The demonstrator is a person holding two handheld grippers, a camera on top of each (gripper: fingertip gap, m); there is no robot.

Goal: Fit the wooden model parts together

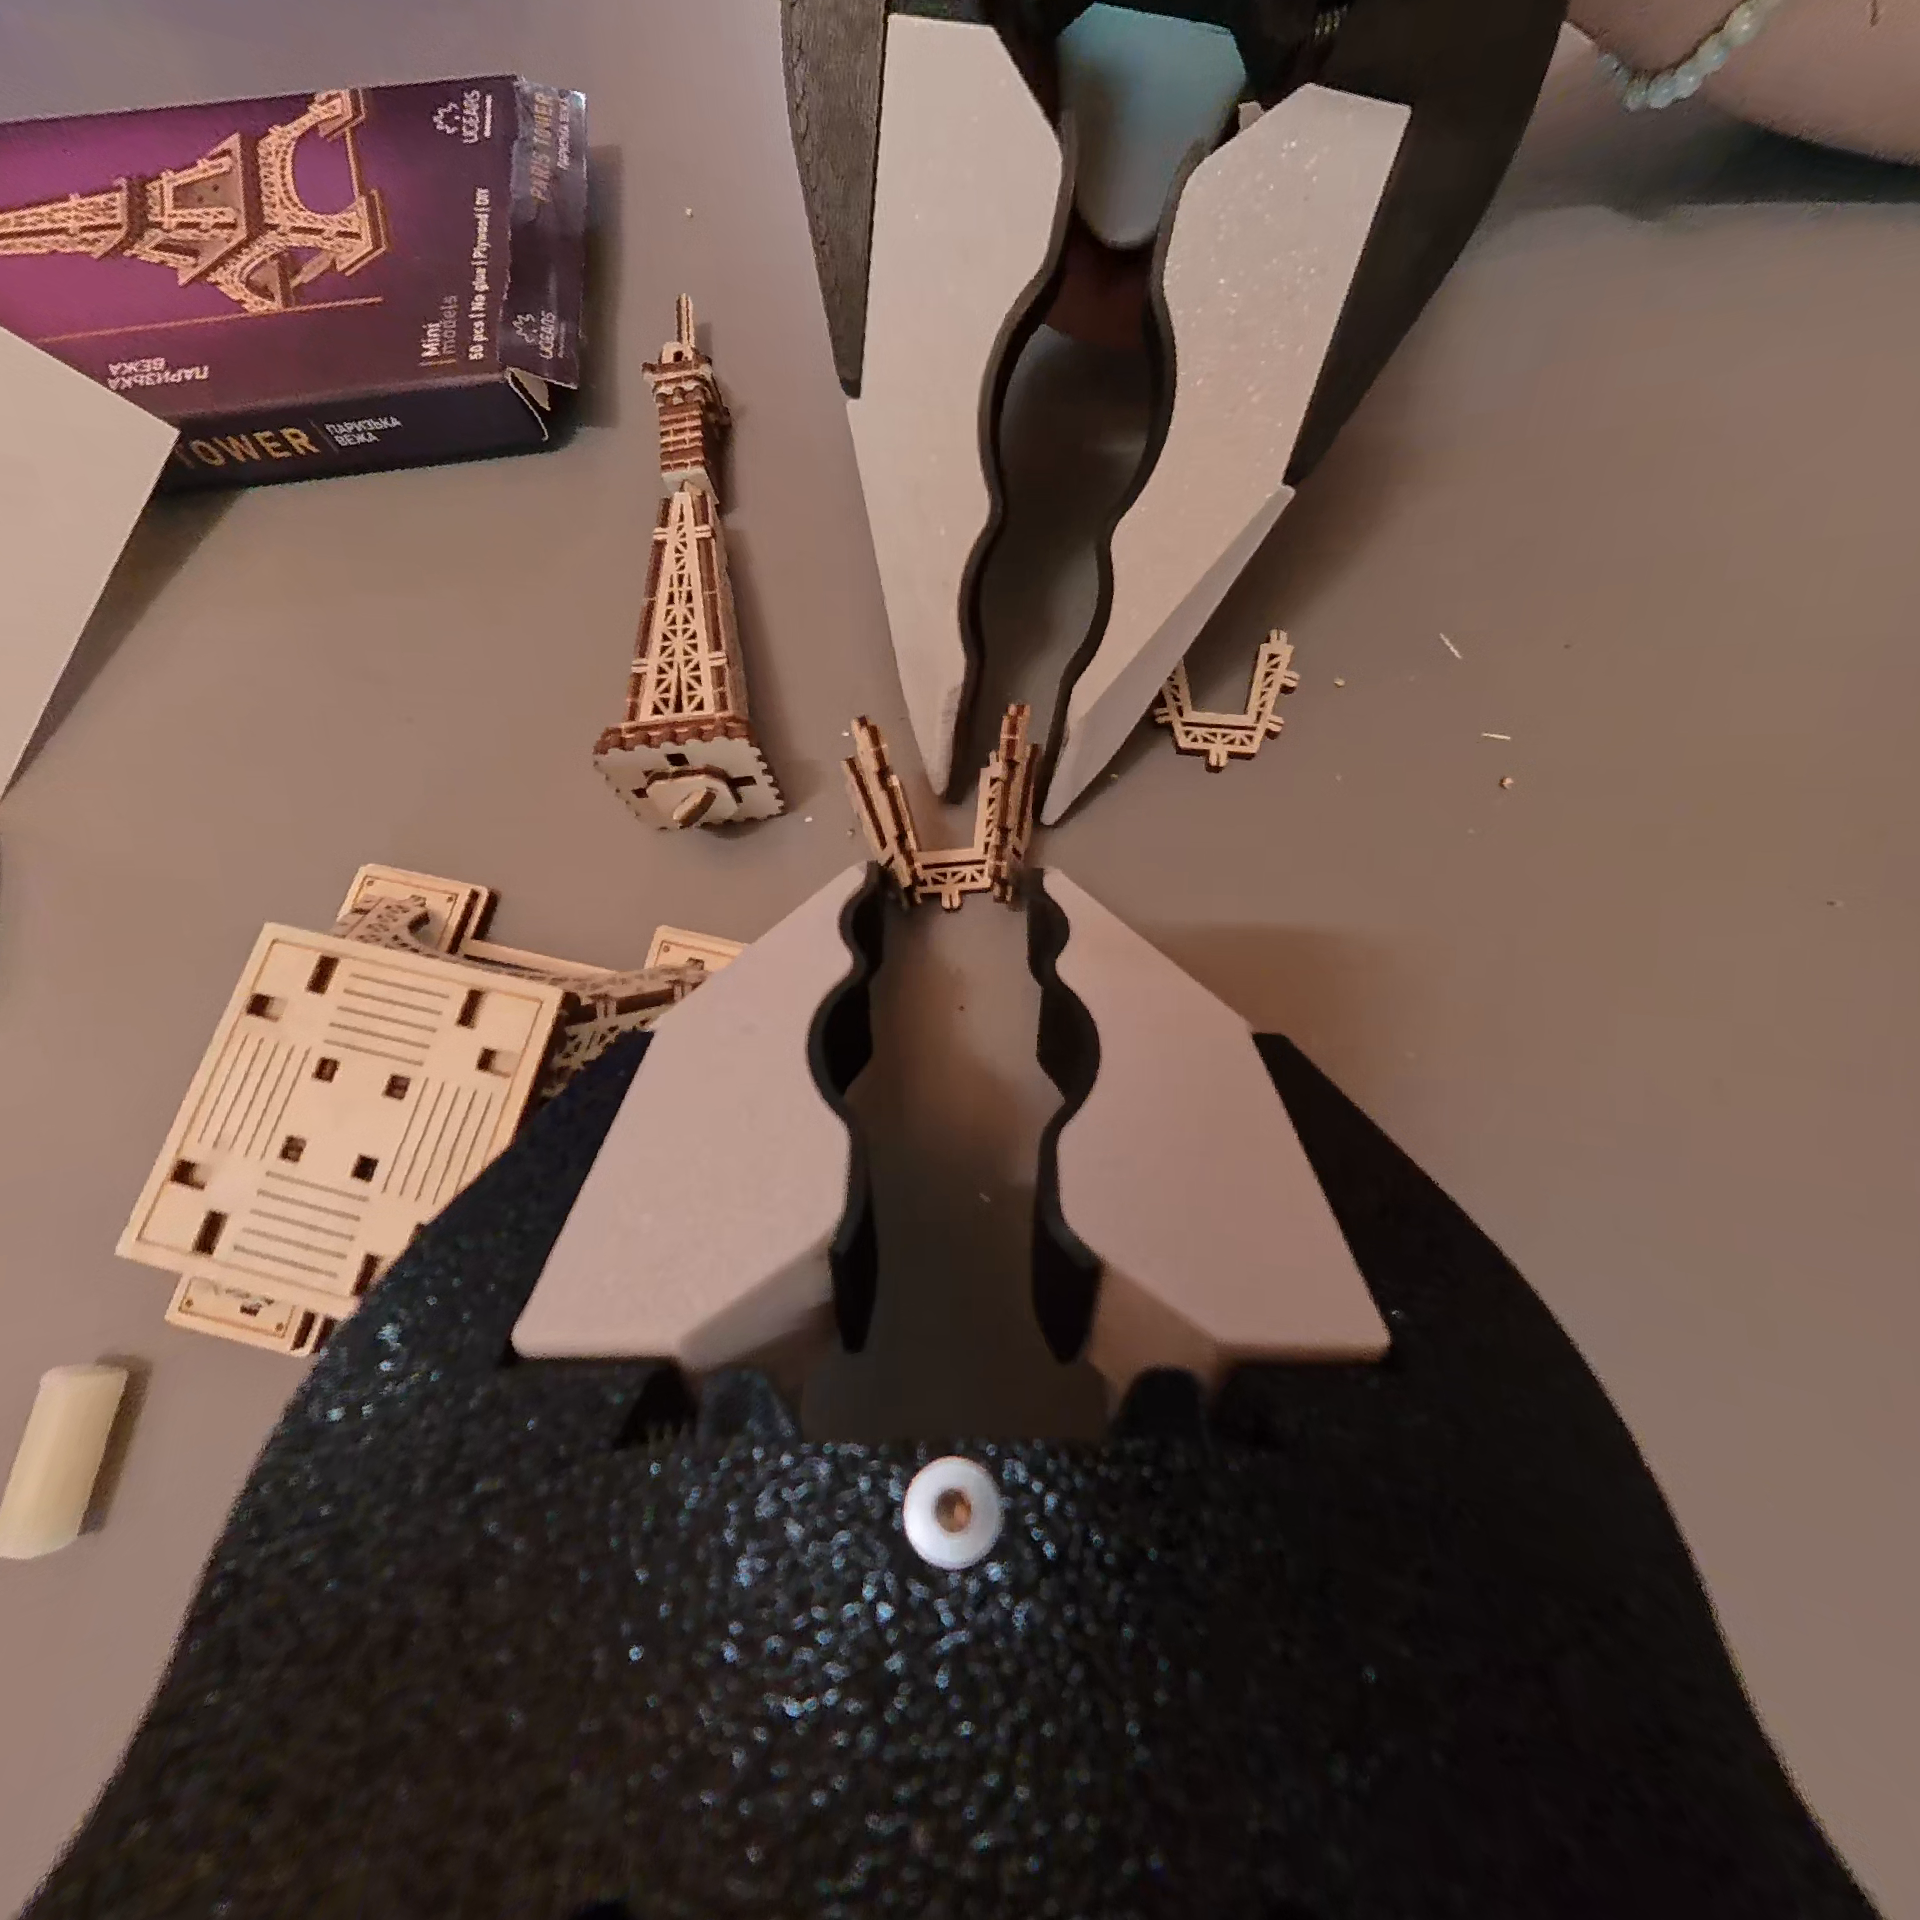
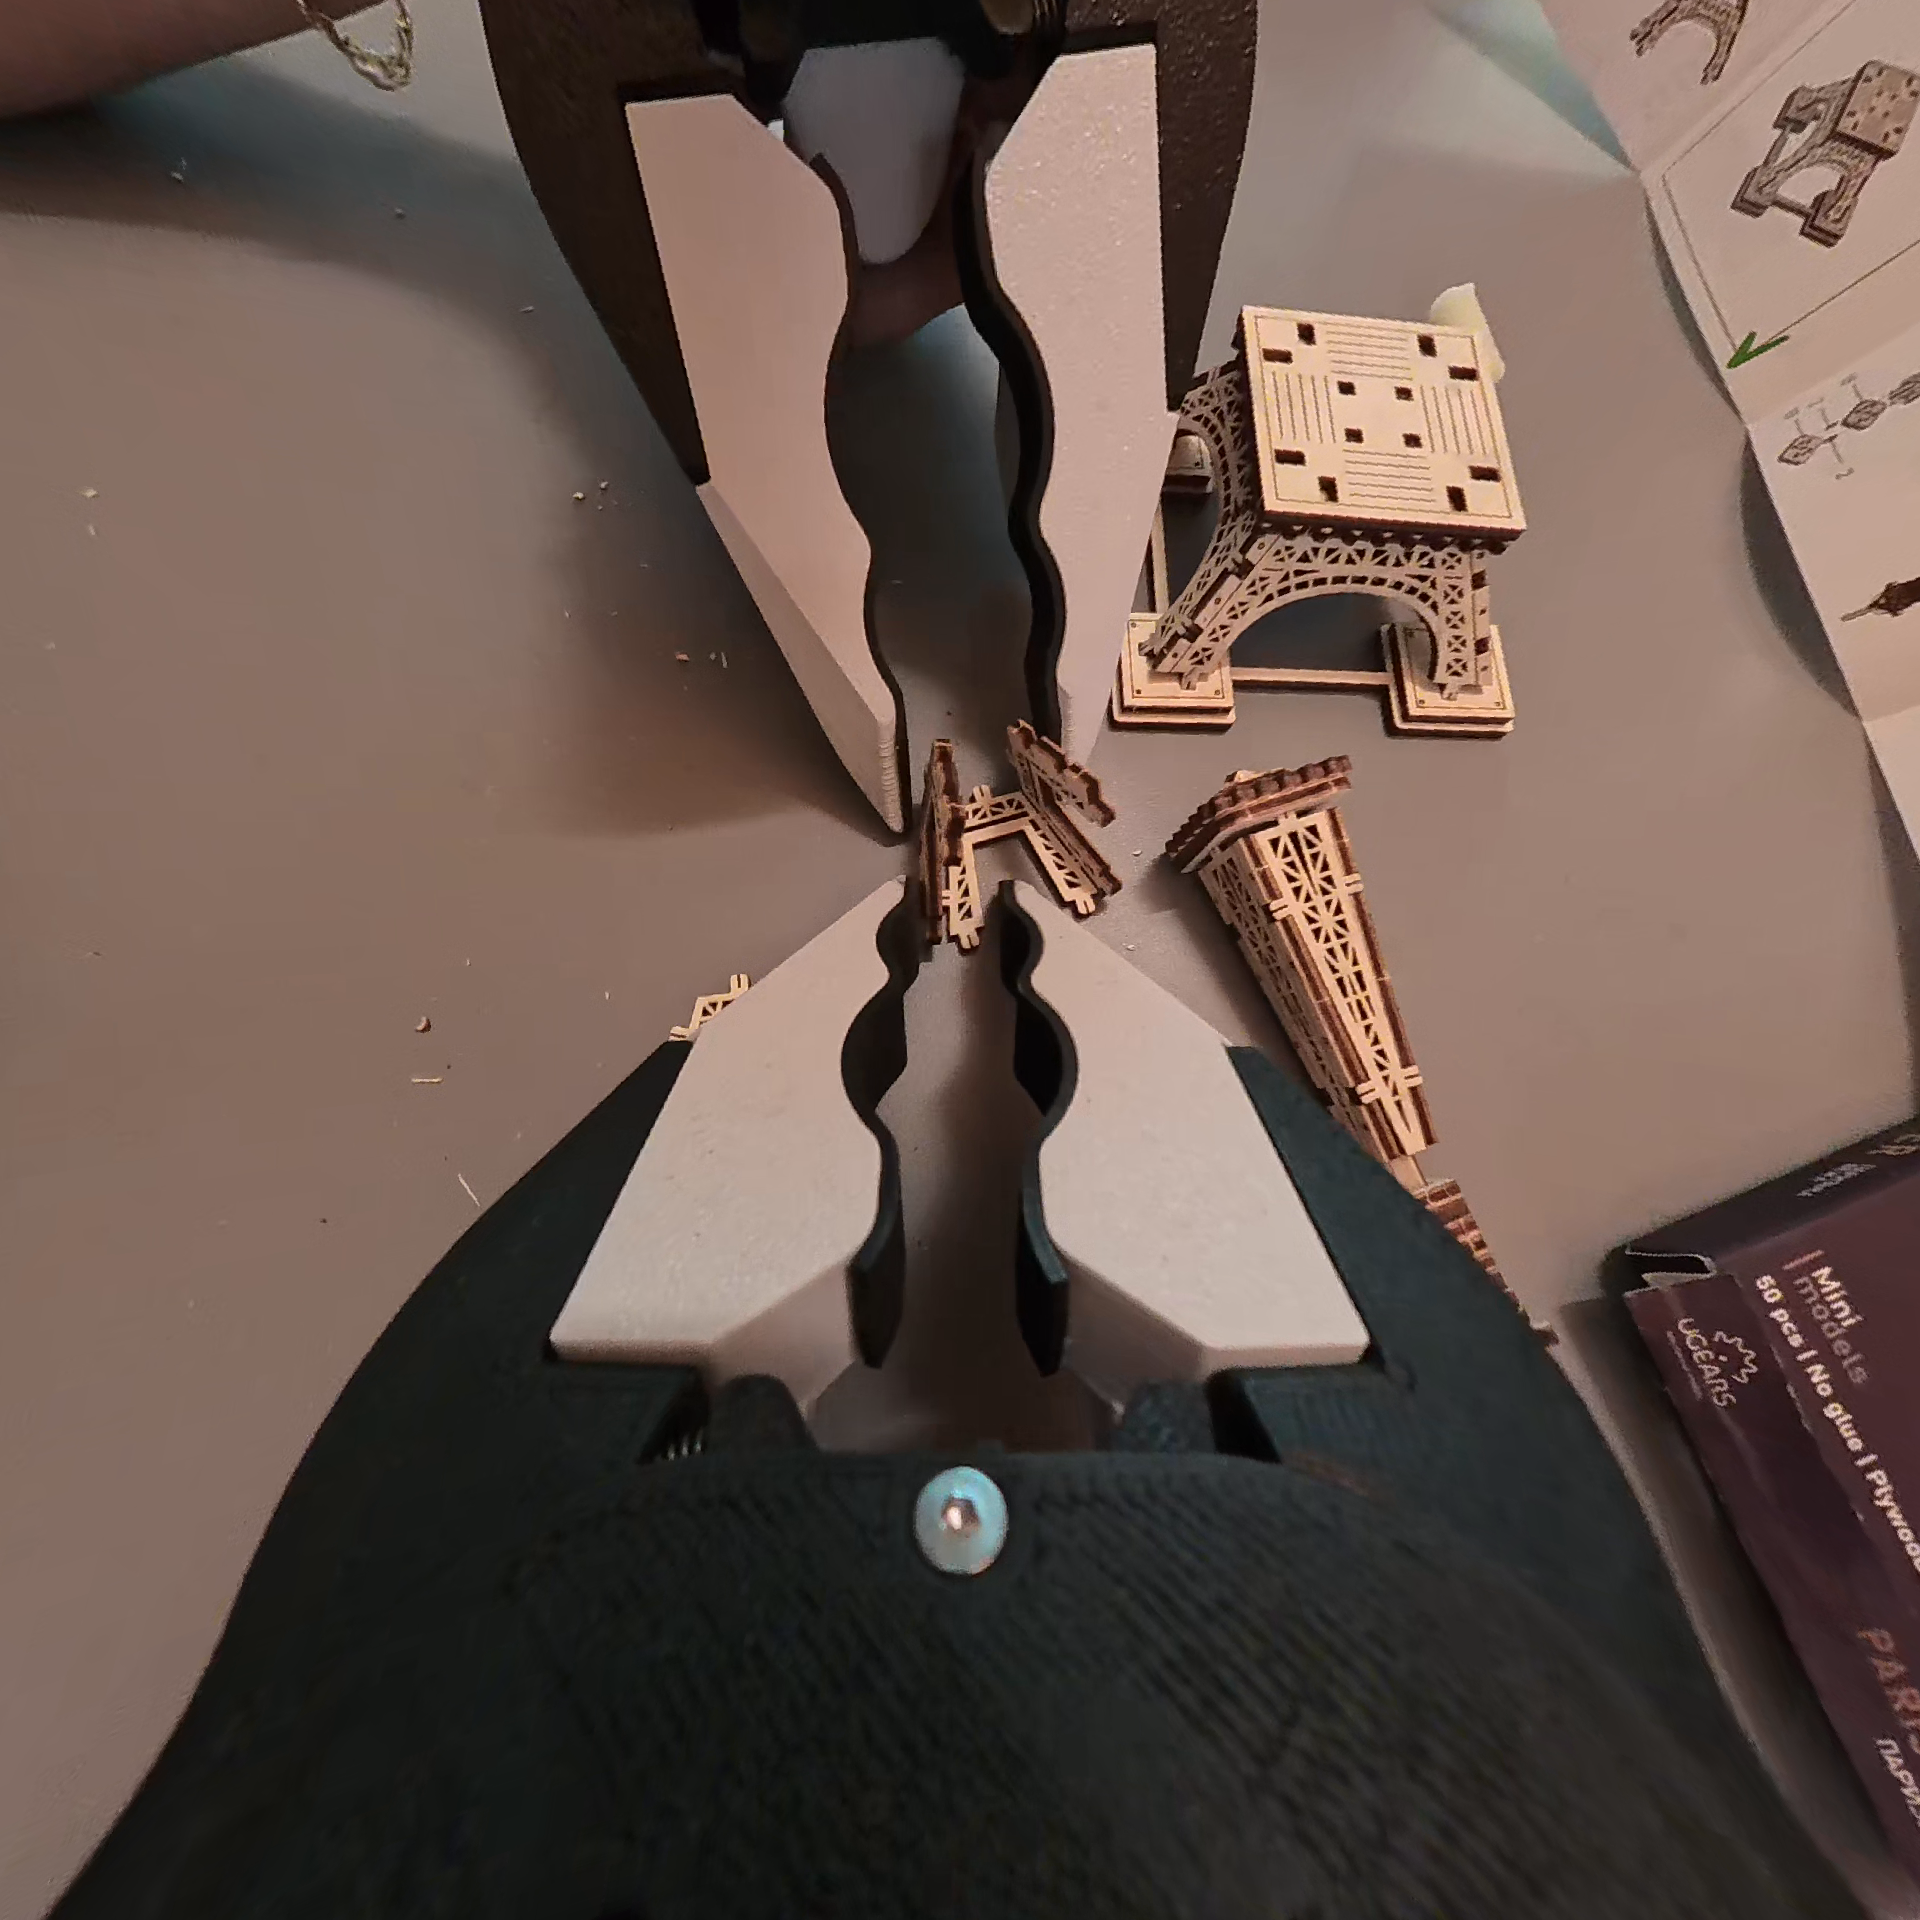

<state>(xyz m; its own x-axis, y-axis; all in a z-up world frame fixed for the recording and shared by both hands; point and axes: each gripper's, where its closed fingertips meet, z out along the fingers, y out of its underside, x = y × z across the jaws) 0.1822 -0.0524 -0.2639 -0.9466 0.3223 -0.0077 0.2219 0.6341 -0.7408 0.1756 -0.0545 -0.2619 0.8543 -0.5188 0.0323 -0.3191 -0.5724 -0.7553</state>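
My left gripper (image 1: 951, 883) is shut on the bottom of a small wooden lattice frame (image 1: 940, 831), a U-shaped section with upright sides, held just above the grey table (image 1: 1558, 1039). My right gripper (image 2: 954, 894) faces it from the far side and is closed on one upright side of the same frame (image 2: 977, 842). In the left wrist view the right gripper (image 1: 1003, 800) comes down from the top. In the right wrist view the left gripper (image 2: 971, 774) does the same. The fingertips of the two grippers nearly touch.
The tower spire (image 1: 675, 582) (image 2: 1309, 966) lies on its side. The arched tower base (image 2: 1351, 499) (image 1: 343, 1122) stands nearby. A loose U-shaped lattice piece (image 1: 1231, 707), a purple box (image 1: 281, 270) (image 2: 1787, 1455), an instruction sheet (image 2: 1787, 260) and a cream cylinder (image 1: 62, 1455) lie around. My left and right fingertips are right by each other.
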